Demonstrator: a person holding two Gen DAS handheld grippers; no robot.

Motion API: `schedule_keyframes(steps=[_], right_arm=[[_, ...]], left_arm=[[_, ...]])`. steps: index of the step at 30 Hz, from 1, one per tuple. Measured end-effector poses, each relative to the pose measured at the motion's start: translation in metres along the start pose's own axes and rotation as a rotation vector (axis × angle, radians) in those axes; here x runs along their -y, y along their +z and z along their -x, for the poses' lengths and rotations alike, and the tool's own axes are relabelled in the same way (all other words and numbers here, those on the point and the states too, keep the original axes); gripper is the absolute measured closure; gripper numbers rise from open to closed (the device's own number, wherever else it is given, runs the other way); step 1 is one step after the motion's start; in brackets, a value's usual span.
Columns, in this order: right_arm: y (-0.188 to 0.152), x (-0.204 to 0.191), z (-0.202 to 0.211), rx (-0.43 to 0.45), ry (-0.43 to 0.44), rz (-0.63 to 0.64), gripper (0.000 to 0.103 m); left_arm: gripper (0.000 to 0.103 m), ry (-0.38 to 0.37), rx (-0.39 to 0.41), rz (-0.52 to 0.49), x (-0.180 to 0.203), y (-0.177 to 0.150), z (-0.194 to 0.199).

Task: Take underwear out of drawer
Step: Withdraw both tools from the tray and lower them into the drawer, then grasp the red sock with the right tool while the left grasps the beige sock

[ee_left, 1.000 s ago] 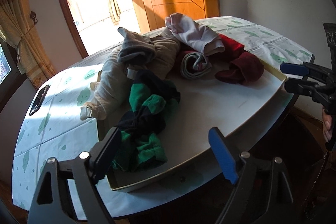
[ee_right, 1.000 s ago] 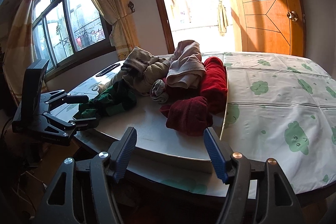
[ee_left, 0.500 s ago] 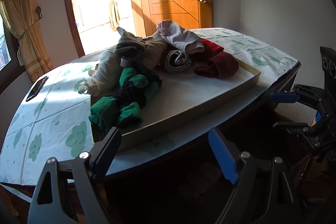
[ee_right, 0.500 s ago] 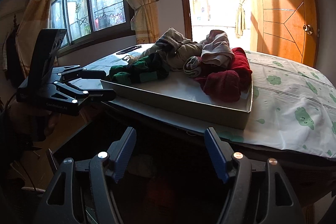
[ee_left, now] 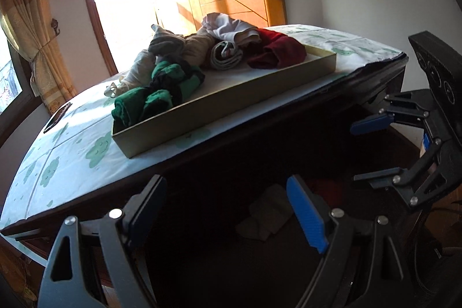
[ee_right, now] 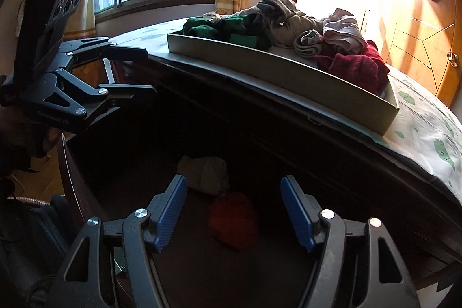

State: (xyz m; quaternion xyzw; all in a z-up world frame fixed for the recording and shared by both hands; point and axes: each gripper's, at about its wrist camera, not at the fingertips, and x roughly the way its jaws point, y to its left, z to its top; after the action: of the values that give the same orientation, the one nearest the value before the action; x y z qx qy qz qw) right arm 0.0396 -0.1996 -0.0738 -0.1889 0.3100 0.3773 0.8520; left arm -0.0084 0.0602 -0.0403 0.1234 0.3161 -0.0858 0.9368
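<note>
**Dark drawer, two pieces left inside**

Dark wood framed the open drawer (ee_right: 95, 210) below the table edge, and both your grippers pointed down into it. Your left gripper (ee_left: 225, 210) had its jaws spread wide with nothing between them; your right gripper (ee_right: 231, 210) was also released, its blue pads (ee_right: 170, 212) apart and empty. Inside the drawer lay a pale folded piece of underwear (ee_right: 205, 172) and, just beside it, a red piece (ee_right: 234, 218), neither touched by a pad. On the table (ee_left: 57, 163), the shallow tray (ee_left: 219, 103) already held a heap of rolled garments: green (ee_left: 156, 94), grey, white and dark red. The only writing showed on the side of your left gripper in the right view, a faint pale word beginning with "G", too blurred to read further. Your hand (ee_right: 43, 140) gripped it in shadow.
</note>
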Motion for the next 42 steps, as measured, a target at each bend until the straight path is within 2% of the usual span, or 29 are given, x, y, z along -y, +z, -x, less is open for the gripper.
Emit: schedule_keyframes(steps=[3, 8, 13, 16, 21, 28, 36, 38, 40, 42], right_arm=[[-0.003, -0.005, -0.009, -0.038, -0.010, 0.045, 0.034], [-0.004, -0.007, -0.026, -0.120, 0.040, 0.059, 0.034], [-0.004, -0.010, -0.043, -0.221, 0.086, 0.088, 0.034], [-0.004, -0.011, -0.057, -0.286, 0.067, 0.119, 0.034], [-0.004, -0.010, -0.073, -0.344, 0.087, 0.138, 0.034], [-0.004, -0.018, -0.088, -0.388, 0.098, 0.181, 0.034], [-0.004, -0.013, -0.114, -0.461, 0.127, 0.124, 0.034], [-0.005, -0.011, -0.120, -0.483, 0.122, 0.108, 0.038], [-0.007, -0.009, -0.129, -0.515, 0.137, 0.082, 0.053], [-0.006, -0.004, -0.131, -0.513, 0.141, 0.060, 0.061]], left_arm=[[0.017, -0.019, -0.036, -0.033, 0.007, -0.002, -0.009], [0.016, -0.040, -0.119, -0.102, 0.016, -0.005, -0.027], [0.016, -0.126, -0.225, -0.126, 0.021, -0.011, -0.048], [0.016, -0.150, -0.291, -0.170, 0.025, -0.013, -0.060], [0.016, -0.150, -0.348, -0.271, 0.037, -0.015, -0.072], [0.016, -0.219, -0.417, -0.251, 0.040, -0.017, -0.087], [0.016, -0.268, -0.474, -0.243, 0.045, -0.013, -0.107], [0.016, -0.274, -0.481, -0.232, 0.045, -0.010, -0.111], [0.016, -0.272, -0.488, -0.225, 0.040, -0.010, -0.116], [0.016, -0.277, -0.487, -0.227, 0.042, -0.008, -0.117]])
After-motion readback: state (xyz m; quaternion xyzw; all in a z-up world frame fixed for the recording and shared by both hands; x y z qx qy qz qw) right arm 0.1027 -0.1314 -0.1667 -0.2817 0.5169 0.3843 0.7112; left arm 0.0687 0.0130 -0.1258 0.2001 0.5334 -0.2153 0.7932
